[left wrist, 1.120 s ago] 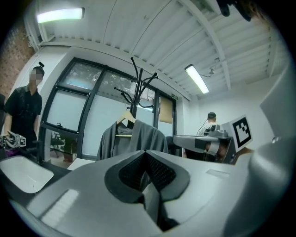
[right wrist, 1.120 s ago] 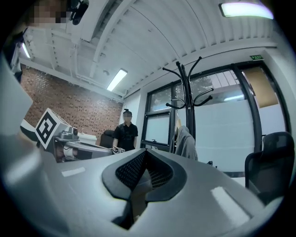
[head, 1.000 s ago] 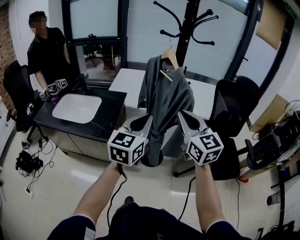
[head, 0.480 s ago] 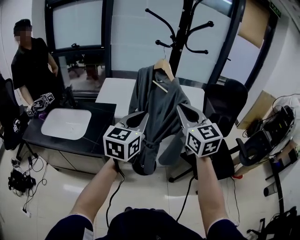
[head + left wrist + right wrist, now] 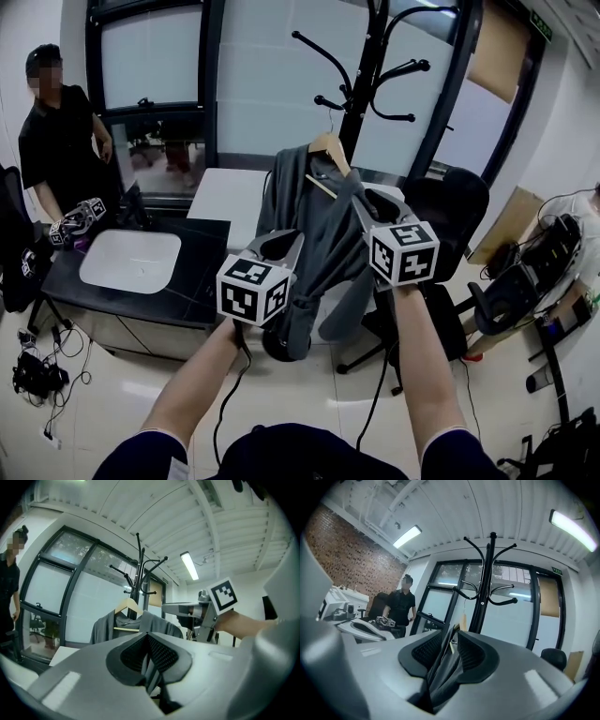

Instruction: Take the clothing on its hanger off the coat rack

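**Operator:** Report status at the coat rack point(image 5: 364, 84).

**Me:** The grey garment point(image 5: 319, 225) hangs there on its wooden hanger point(image 5: 330, 148). My left gripper point(image 5: 281, 244) has its fingers clenched on a lower fold. My right gripper point(image 5: 371, 199) has fingers that have just been opening; they stand released, with shoulder fabric between them.

Pale glossy floor tiles point(image 5: 103, 375) carry a tangle of cables point(image 5: 37, 373) at the left. A black desk point(image 5: 204, 258) stands in front of a white desk point(image 5: 225, 192), with a black office chair point(image 5: 450, 202) to the right. Tall dark-framed windows point(image 5: 150, 56) with frosted panes fill the far wall. A brick wall point(image 5: 351, 545) shows at one side, and 2 tube lamps point(image 5: 407, 536) light the white ribbed ceiling point(image 5: 497, 508).
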Tool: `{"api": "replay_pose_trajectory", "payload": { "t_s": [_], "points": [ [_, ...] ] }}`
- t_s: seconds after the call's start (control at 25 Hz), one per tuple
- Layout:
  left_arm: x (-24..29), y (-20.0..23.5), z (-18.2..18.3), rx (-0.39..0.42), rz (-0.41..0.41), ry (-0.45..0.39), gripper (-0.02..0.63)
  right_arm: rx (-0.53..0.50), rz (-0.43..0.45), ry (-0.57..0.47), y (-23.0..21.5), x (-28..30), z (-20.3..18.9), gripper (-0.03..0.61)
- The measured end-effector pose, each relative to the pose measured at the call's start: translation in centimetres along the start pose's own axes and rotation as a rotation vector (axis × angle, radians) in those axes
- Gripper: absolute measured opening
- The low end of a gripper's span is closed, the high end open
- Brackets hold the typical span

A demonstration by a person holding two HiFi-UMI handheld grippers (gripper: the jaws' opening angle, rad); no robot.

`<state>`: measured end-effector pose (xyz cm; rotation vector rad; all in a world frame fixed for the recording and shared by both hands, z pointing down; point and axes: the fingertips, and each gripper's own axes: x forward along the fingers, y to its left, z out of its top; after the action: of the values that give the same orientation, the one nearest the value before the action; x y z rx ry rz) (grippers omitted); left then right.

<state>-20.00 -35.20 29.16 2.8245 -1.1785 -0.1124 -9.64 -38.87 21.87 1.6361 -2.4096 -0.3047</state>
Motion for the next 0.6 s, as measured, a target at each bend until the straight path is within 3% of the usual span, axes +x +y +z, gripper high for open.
{"api": "replay_pose_trajectory", "payload": {
  "t_s": [0.32,0.6],
  "points": [
    [0.5,1.3,-0.3,-0.037,-0.020,0.010,0.012,-0.060,-0.110,0.144,-2.5,6.1,-0.2,0.179],
    [0.7,2.4,-0.6,-0.039,-0.026,0.012,0.012,-0.124,-0.151,0.291,-5.7,9.9,-3.2,0.192]
  ]
}}
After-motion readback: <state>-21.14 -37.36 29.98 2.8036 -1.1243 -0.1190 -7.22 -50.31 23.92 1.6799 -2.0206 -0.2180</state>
